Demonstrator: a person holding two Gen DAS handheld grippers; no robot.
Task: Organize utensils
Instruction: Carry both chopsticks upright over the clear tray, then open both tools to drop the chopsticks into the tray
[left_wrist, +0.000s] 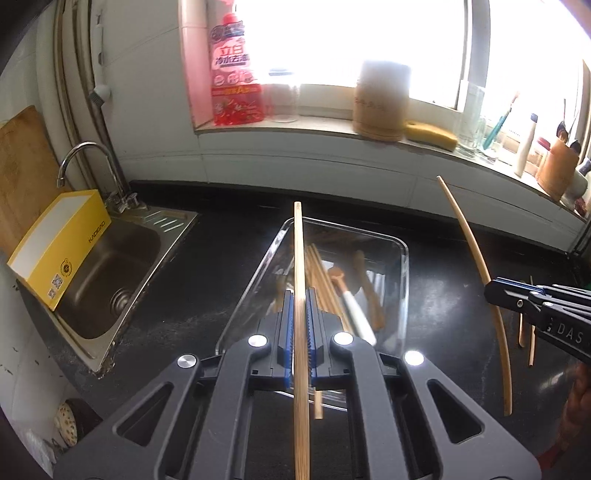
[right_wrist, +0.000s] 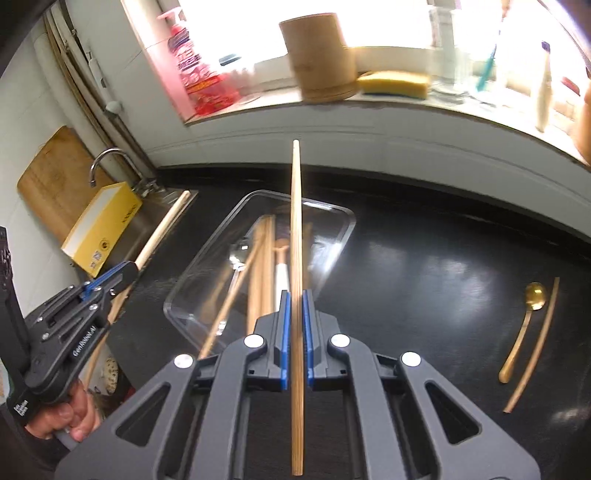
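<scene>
Left wrist view: both grippers' jaws clench a chopstick (left_wrist: 299, 280) each, seemingly above the glass tray (left_wrist: 404, 280).

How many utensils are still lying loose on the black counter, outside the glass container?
2, both right of the glass container: a gold spoon and a chopstick beside it. One more chopstick is clamped in each gripper; anything past the frame edges may be hidden.

right gripper (right_wrist: 296, 295) jaws clamp chopstick (right_wrist: 296, 221) | above glass tray (right_wrist: 332, 236) | gold spoon (right_wrist: 524, 325) right
</scene>
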